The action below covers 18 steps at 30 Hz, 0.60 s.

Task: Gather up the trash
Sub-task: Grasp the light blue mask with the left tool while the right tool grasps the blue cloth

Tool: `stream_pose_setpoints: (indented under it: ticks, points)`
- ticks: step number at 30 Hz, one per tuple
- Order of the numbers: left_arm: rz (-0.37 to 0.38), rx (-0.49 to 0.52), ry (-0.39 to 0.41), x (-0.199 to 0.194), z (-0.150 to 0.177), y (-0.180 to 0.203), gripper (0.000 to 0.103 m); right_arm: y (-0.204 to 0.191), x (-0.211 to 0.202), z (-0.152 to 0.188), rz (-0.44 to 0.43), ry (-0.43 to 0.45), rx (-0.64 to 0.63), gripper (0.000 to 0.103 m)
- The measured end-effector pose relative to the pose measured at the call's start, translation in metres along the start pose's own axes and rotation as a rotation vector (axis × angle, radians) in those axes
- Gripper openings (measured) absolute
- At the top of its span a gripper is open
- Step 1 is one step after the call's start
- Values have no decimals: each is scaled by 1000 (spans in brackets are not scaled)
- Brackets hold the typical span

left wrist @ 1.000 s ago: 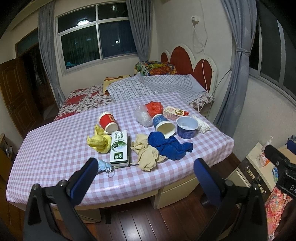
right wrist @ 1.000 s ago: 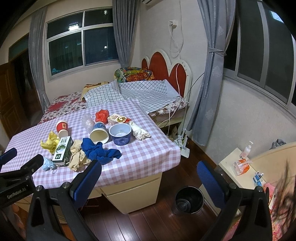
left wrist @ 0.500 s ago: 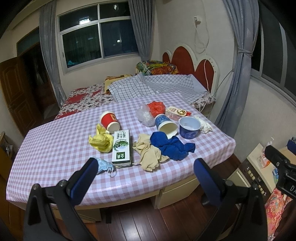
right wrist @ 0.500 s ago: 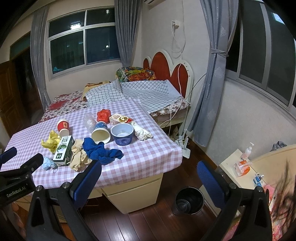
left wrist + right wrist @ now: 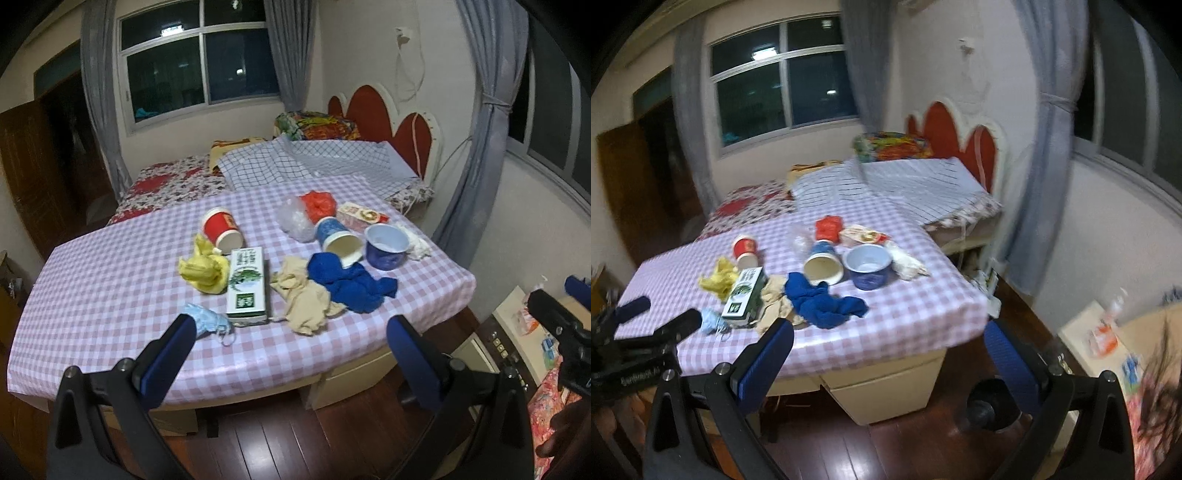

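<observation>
Trash lies on a table with a pink checked cloth [image 5: 92, 288]: a green and white carton [image 5: 246, 287], a yellow wrapper [image 5: 204, 269], a red paper cup [image 5: 222, 231] on its side, a blue mask [image 5: 207, 325], a beige rag [image 5: 303, 301], a blue cloth [image 5: 349, 284], a tipped blue cup [image 5: 338, 242] and a blue bowl [image 5: 386, 246]. My left gripper [image 5: 290, 345] is open and empty, short of the table's near edge. My right gripper [image 5: 888, 354] is open and empty, further right. A black bin [image 5: 993, 404] stands on the floor.
A bed [image 5: 332, 162] with a red headboard stands behind the table. A low cabinet [image 5: 1086, 343] with small bottles is at the right. Drawers [image 5: 882, 384] sit under the table, above dark wood floor. Curtains hang at the right wall.
Both grippers have moved forward toward the table; the table and trash look larger. The right wrist view is blurred from motion. Both grippers stay open.
</observation>
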<state>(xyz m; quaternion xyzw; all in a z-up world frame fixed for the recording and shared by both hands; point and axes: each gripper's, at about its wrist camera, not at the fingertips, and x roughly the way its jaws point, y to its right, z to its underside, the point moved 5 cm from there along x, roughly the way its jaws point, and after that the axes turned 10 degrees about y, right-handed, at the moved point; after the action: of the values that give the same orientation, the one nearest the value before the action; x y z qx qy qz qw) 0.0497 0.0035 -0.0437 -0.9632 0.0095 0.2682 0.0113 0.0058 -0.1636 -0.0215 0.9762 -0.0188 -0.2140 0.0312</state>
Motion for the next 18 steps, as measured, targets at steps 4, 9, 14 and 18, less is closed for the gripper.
stream_pose_setpoints:
  ticks: [4,9,14,18]
  points:
    - [-23,-44,-18,14,6,-22,103,-21,20,7,-103,-56,-54,103]
    - [-92,-34,-54,35,23,-49,103,-48,44,10,-140,-58,-225,102]
    - [-107,-47,-95,55,40,-71,103,-67,77,15,-192,-99,-217,96]
    - [-143,-108,-95,78,50,-93,103,-81,111,28,-221,-124,-210,91]
